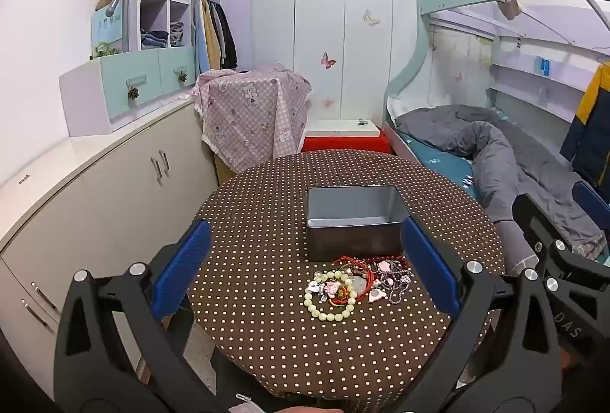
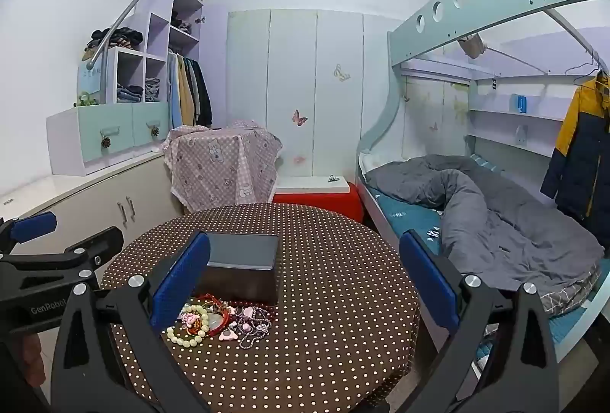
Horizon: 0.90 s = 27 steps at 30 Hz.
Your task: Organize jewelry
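Jewelry pile [image 1: 356, 285] lies on the dotted round surface [image 1: 267, 222], touching 1 open tin [image 1: 354, 222] at its 12 o'clock. Bed [image 1: 495, 146] at 2, cabinets [image 1: 114, 176] at 9. Left tool [image 1: 305, 260] & right tool [image 2: 305, 283]: both apart, holding nothing, over the surface.

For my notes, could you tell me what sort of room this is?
Most likely a child's bedroom: a bunk bed with rumpled bedding, a wardrobe with butterfly stickers, and hanging clothes.

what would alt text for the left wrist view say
Open left tongs hover above a jewelry pile on a round polka-dot table, just in front of an empty metal tin. Behind are cabinets and a bunk bed.
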{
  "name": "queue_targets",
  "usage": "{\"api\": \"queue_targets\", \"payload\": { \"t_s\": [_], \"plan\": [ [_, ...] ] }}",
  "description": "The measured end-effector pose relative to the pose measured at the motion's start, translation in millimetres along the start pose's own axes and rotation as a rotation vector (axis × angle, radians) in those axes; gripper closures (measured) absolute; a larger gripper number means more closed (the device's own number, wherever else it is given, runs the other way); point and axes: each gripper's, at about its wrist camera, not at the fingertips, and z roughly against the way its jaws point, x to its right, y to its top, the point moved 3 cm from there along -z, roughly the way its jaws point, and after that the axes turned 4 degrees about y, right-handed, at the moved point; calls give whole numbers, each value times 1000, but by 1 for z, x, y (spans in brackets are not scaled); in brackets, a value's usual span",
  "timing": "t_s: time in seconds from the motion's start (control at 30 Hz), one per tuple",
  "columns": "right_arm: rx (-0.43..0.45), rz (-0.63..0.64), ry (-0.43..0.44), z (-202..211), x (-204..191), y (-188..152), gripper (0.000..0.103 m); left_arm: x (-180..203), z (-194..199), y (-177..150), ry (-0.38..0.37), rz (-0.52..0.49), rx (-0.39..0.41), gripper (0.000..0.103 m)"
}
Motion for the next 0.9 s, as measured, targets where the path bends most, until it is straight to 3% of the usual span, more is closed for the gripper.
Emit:
{"api": "queue_targets", "payload": {
  "t_s": [0.9],
  "plan": [
    [14,10,22,5,-6,2,8,-3,7,0,26,-1,31,6]
  ]
}}
